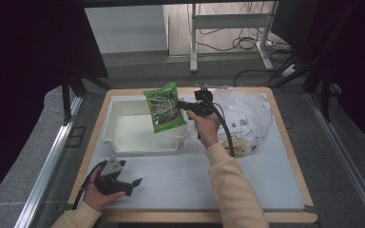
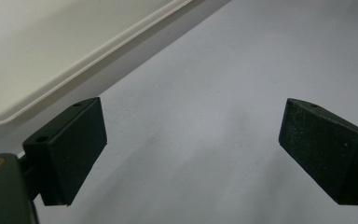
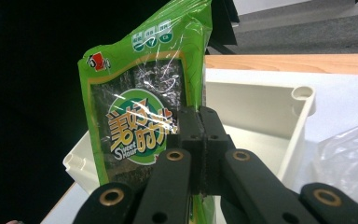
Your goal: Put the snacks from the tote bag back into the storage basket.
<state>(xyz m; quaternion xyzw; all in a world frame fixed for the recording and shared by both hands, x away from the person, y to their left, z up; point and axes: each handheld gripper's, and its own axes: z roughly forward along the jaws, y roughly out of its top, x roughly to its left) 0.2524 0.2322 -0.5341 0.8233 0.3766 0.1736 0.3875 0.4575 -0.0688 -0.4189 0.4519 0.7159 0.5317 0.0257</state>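
Observation:
A green snack packet [image 1: 164, 108] hangs above the right end of the white bin [image 1: 123, 128], pinched at its edge by my right gripper [image 1: 186, 105], which is shut on it. In the right gripper view the black jaws close on the packet's [image 3: 142, 112] right edge, with the bin [image 3: 279, 116] behind, and my right gripper [image 3: 200, 123] points along it. My left gripper [image 1: 132, 183] rests on the white mat near the front left, open and holding nothing. In the left gripper view its fingers [image 2: 74, 144] stand wide apart over bare mat, my left gripper [image 2: 191, 154] beside the bin's rim [image 2: 98, 46].
A crumpled clear plastic bag [image 1: 244, 116] with items inside lies on the right of the mat [image 1: 266, 175]. The wooden table edge [image 1: 309, 190] frames the mat. A desk frame and cables stand on the floor beyond.

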